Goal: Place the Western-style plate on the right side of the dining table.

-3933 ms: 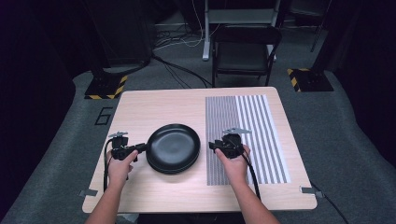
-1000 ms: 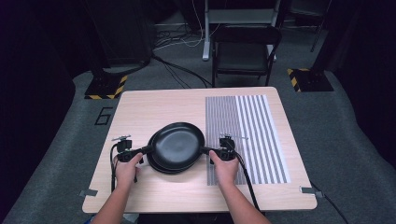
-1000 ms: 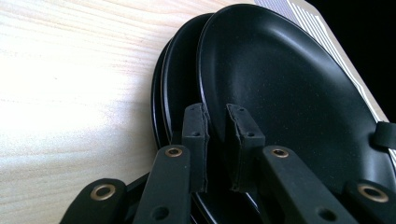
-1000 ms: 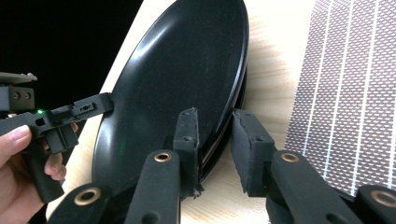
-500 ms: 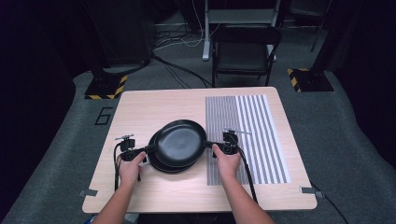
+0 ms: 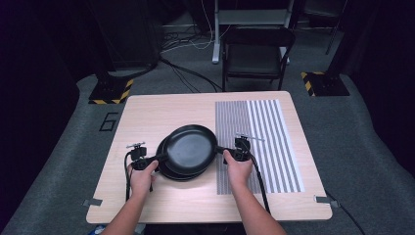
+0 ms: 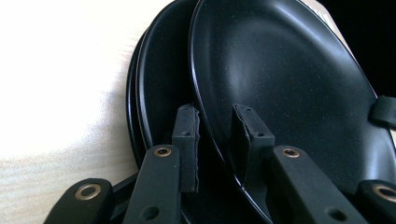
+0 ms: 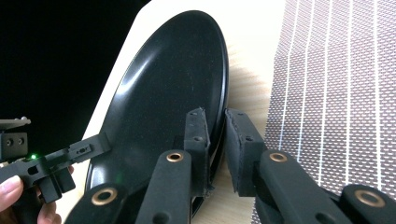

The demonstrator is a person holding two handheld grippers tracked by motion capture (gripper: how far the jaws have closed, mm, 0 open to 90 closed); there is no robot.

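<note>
A stack of black plates [image 6: 166,171] lies in the middle of the table. Its top plate [image 6: 191,147] sits shifted toward the far right and tilted off the others. My left gripper [image 6: 155,158] is at that plate's left rim. In the left gripper view the rim [image 7: 212,154] runs between my left gripper's [image 7: 215,114] pads with a gap on each side; the jaws have just been opening. My right gripper [image 6: 221,150] is at the opposite rim. In the right gripper view my right gripper [image 8: 215,114] is shut on the top plate [image 8: 177,79], with the left gripper [image 8: 88,147] across it.
A grey striped mat [image 6: 259,142] covers the right part of the wooden table [image 6: 166,107], just beside my right hand. A dark folding chair [image 6: 254,49] stands beyond the far edge. Cables trail from both grippers toward the front edge.
Both grippers have come in from beside the stack to the top plate's rim. That plate has shifted a little toward the far right off the stack.
</note>
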